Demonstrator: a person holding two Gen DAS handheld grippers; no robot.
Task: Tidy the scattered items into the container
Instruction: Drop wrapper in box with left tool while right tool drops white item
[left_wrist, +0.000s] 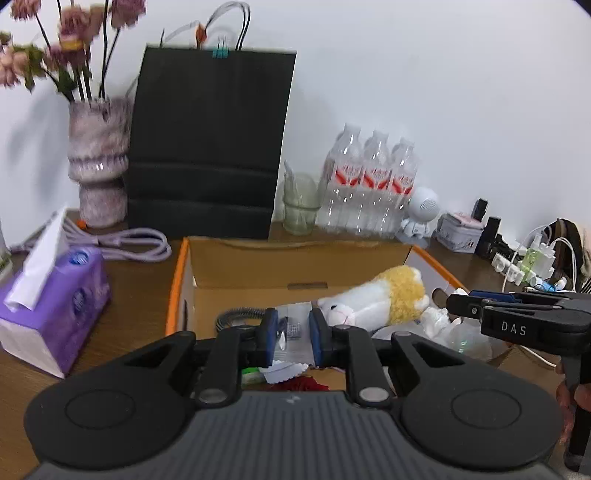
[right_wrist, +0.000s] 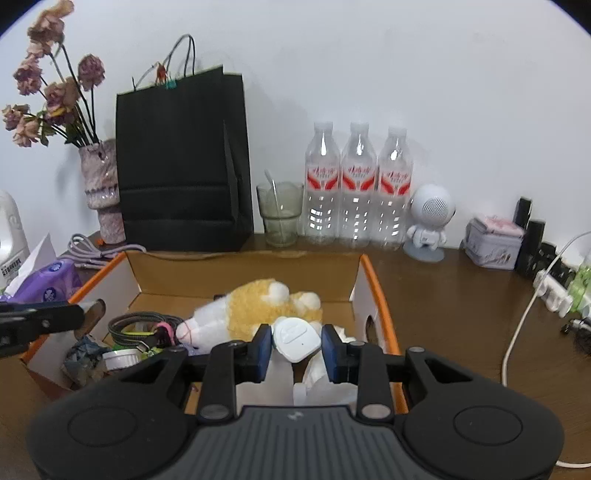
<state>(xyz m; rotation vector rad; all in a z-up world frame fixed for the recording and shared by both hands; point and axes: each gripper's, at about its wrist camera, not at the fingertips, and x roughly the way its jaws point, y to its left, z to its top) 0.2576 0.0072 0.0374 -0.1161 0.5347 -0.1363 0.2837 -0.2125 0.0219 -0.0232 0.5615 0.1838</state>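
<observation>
An open cardboard box with orange edges (left_wrist: 177, 280) (right_wrist: 373, 280) sits on the brown table. In it lie a white and yellow plush toy (left_wrist: 373, 299) (right_wrist: 258, 306), a dark coiled cable (right_wrist: 140, 321) and other small items. My left gripper (left_wrist: 293, 334) is over the box, shut on a clear plastic packet (left_wrist: 291, 328). My right gripper (right_wrist: 296, 341) is over the box's near right part, shut on a white rounded plastic device (right_wrist: 296, 339). The right gripper also shows at the right of the left wrist view (left_wrist: 458, 304).
A purple tissue box (left_wrist: 55, 299) lies left of the box. Behind stand a black paper bag (left_wrist: 207, 147), a vase of dried flowers (left_wrist: 98, 162), a glass (right_wrist: 280, 214), three water bottles (right_wrist: 358, 184), a white robot figure (right_wrist: 428, 221), a tin (right_wrist: 493, 242) and a power strip with cables (right_wrist: 554, 291).
</observation>
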